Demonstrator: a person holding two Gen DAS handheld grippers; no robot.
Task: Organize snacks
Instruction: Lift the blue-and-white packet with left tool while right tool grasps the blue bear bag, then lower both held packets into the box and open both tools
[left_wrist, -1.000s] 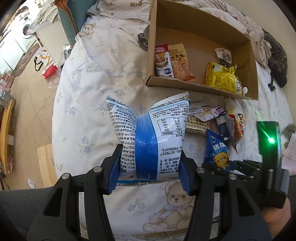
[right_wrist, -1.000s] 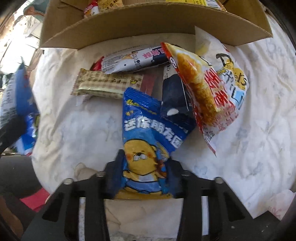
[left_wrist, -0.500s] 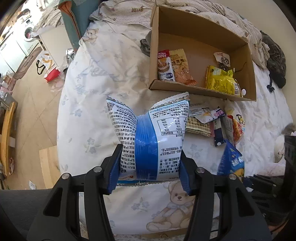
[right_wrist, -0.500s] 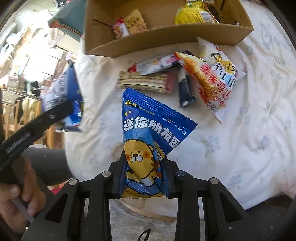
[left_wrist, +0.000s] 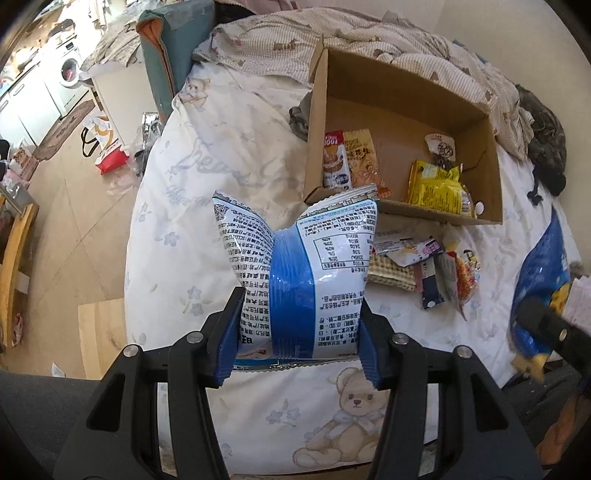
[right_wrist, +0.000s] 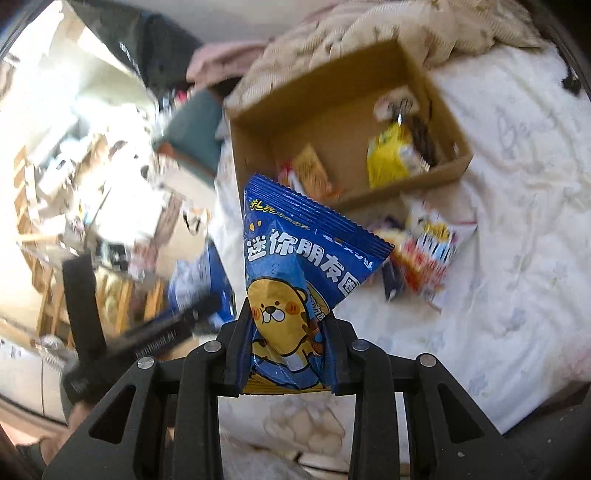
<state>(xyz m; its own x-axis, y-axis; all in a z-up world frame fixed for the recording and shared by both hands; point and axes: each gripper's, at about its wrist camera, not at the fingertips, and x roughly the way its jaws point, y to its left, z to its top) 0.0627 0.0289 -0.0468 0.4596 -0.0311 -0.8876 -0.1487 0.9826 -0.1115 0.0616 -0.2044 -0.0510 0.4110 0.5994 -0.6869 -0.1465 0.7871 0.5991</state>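
Note:
My left gripper (left_wrist: 299, 332) is shut on a puffy blue and white snack bag (left_wrist: 301, 266), held upright above the bed with its printed back towards me. In the right wrist view my right gripper (right_wrist: 288, 354) is shut on a blue snack pouch with a yellow bear (right_wrist: 295, 280), lifted clear of the bed. The same pouch (left_wrist: 539, 273) shows blurred at the right edge of the left wrist view. An open cardboard box (left_wrist: 491, 162) lies on the bed beyond, with several snack packets inside, among them a yellow one (left_wrist: 436, 188).
Several loose snack packets (left_wrist: 417, 262) lie on the white bear-print sheet (left_wrist: 207, 177) just in front of the box. A rumpled blanket (left_wrist: 369, 40) is heaped behind the box. The bed's left edge drops to a tiled floor (left_wrist: 74, 221) with bags and furniture.
My right gripper lifted the blue bear pouch off the bed and tilted up, so the box came into its view. My left gripper rose slightly with its bag still gripped.

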